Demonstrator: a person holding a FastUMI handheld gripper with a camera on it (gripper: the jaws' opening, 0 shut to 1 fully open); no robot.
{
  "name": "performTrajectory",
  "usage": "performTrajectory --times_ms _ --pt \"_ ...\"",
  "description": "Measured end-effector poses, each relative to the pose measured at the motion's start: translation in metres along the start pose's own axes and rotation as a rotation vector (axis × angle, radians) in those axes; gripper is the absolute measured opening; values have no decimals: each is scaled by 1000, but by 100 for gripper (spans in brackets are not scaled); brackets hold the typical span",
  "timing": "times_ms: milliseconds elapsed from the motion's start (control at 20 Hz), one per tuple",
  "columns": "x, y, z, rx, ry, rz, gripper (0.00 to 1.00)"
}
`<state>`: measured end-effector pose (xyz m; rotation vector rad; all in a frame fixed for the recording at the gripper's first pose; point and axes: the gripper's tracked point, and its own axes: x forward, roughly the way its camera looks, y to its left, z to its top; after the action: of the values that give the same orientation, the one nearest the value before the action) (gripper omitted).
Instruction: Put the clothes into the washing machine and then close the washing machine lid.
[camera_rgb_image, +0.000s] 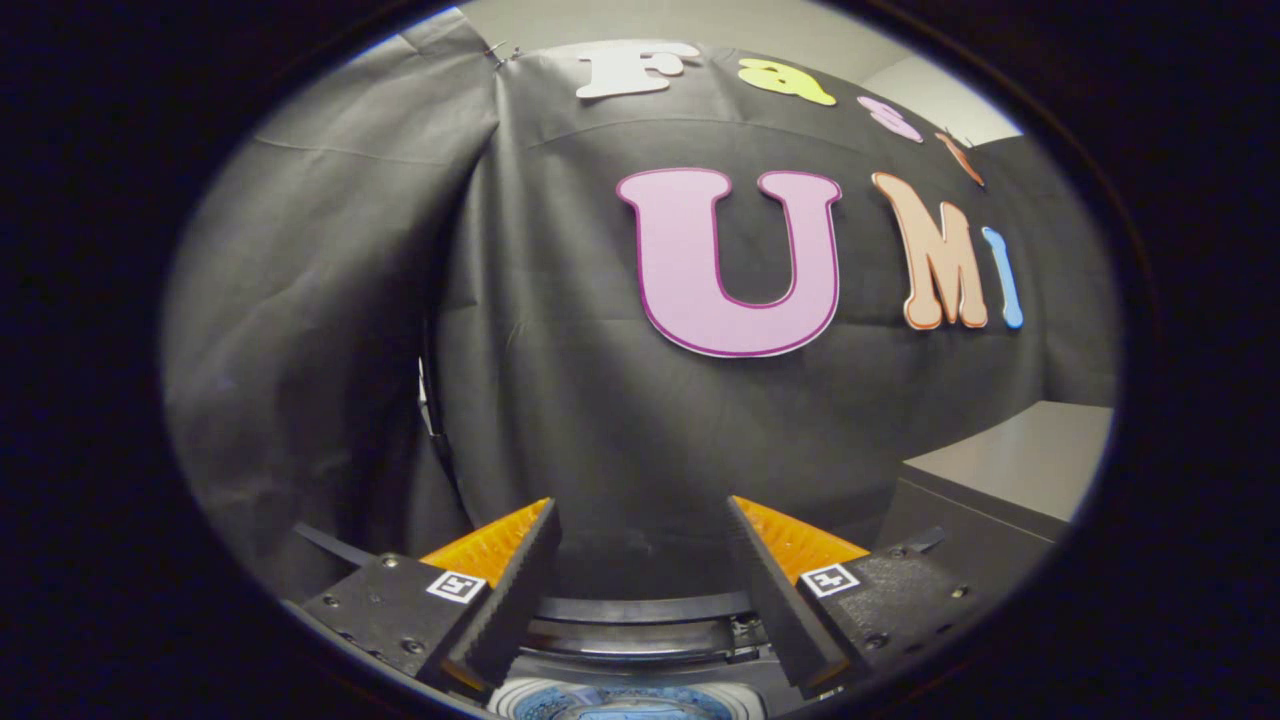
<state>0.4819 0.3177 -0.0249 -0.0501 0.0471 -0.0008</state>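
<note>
My gripper (642, 520) is open, its two black-and-orange fingers (510, 575) spread wide with nothing between them. Below and between the fingers lies the top of the washing machine (640, 610), its dark curved rim running across. Lower still, the round drum opening (625, 703) shows a blue-and-white inside. Only a sliver of it is visible, so I cannot tell what lies in it. No clothes are in sight. The fingers point at the black cloth wall beyond the machine.
A grey flat-topped cabinet or table (1010, 465) stands to the right of the machine, its dark side facing me. A black cable (432, 420) hangs down the cloth wall behind the left finger.
</note>
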Motion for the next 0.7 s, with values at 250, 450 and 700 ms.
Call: performTrajectory --times_ms 250,450,700 --pt "-8 -1 -2 1 -4 -2 99" --pt "-10 0 -3 -1 7 -4 99" --pt "-15 -1 -3 -1 -7 -4 99"
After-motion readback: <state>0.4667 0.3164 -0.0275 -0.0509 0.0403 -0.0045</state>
